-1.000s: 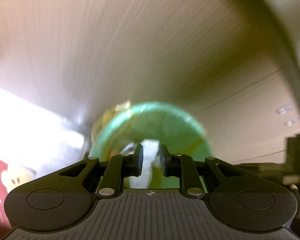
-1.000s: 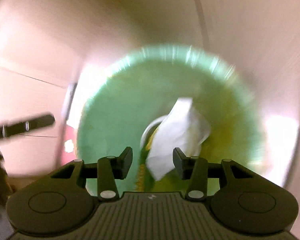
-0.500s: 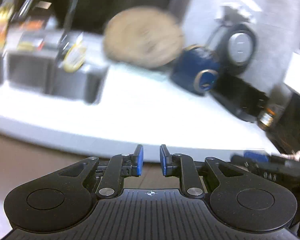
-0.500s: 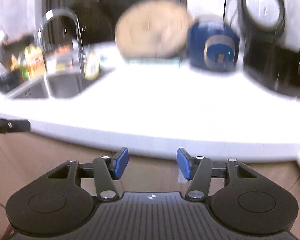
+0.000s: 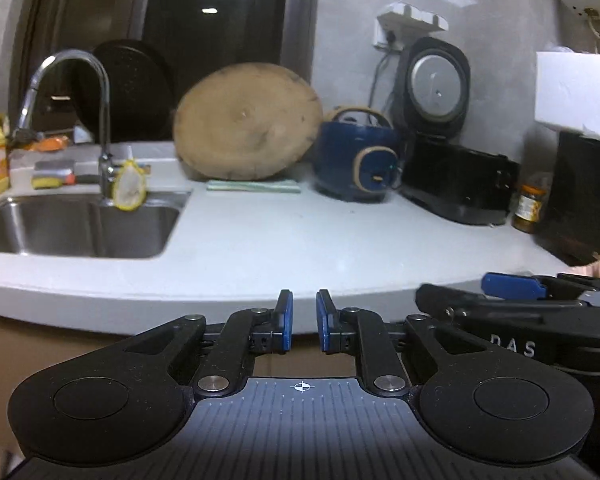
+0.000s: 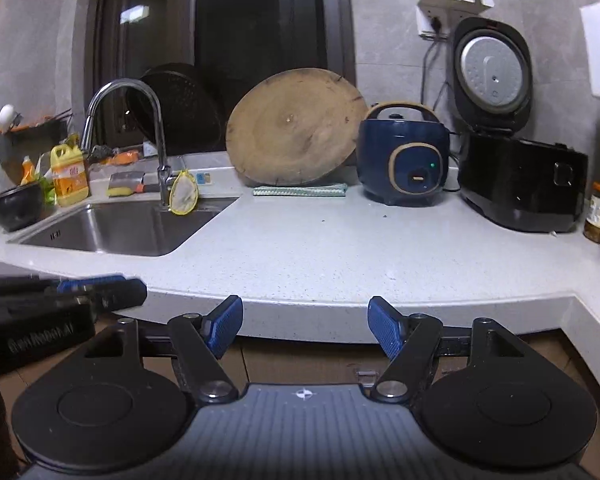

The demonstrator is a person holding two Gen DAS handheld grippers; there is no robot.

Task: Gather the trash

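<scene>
Both grippers hover in front of the white countertop [image 5: 260, 240] edge, pointing across it. In its own view, my left gripper [image 5: 302, 320] shows only a narrow gap between the blue pads; its jaws are closing with nothing between them. It also shows at the left edge of the right wrist view as the left gripper [image 6: 100, 286]. My right gripper [image 6: 305, 328] has its jaws wide and opening, empty; it also appears at the right of the left wrist view as the right gripper [image 5: 512, 286]. No trash piece or bin shows in either view now.
A steel sink [image 5: 72, 224] with a curved faucet [image 5: 100, 120] lies at the left. A round wooden board [image 5: 248, 120], a blue cooker [image 5: 356, 160] and a black cooker with raised lid [image 5: 456, 184] line the back wall. A jar [image 5: 530, 208] stands at the right, a yellow bottle [image 6: 70, 172] by the sink.
A second ago both grippers pointed down into a green bin with white paper at their jaws. Both have risen and tilted up to face the counter, empty. The right jaws have widened.
</scene>
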